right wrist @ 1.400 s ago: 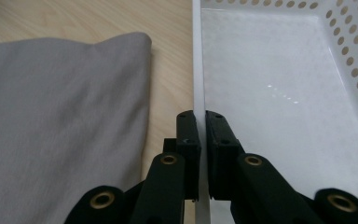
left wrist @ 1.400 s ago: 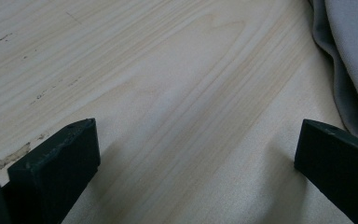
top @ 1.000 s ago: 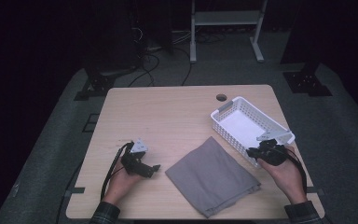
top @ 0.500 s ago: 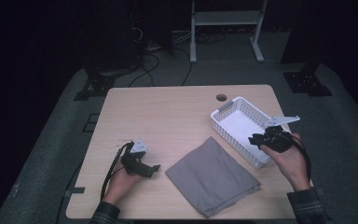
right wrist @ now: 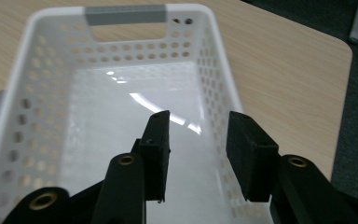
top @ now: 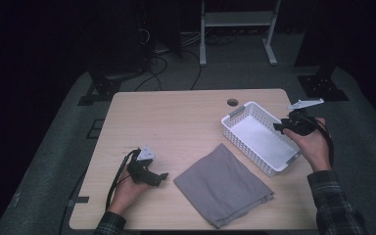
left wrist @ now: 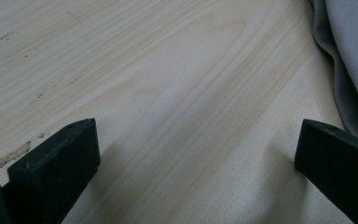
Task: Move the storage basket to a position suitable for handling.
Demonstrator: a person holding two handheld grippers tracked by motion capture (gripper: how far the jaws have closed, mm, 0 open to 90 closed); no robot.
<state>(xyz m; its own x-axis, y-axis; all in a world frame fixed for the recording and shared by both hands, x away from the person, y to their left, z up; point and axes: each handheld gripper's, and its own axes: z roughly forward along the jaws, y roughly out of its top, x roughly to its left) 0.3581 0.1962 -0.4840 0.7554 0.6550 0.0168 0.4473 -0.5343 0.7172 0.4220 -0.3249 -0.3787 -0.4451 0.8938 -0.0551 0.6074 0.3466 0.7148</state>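
Now the right gripper (top: 280,126), jaws parted, just opening, empty, hangs above the white basket (top: 235,132) near the desk's right edge; the left gripper (top: 162,176), jaws wide, should take the grey cloth (top: 223,188) by its near-edge fold.

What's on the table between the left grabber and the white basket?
In the high view, a folded grey cloth lies between the left gripper and the white basket; the rest is bare wood.
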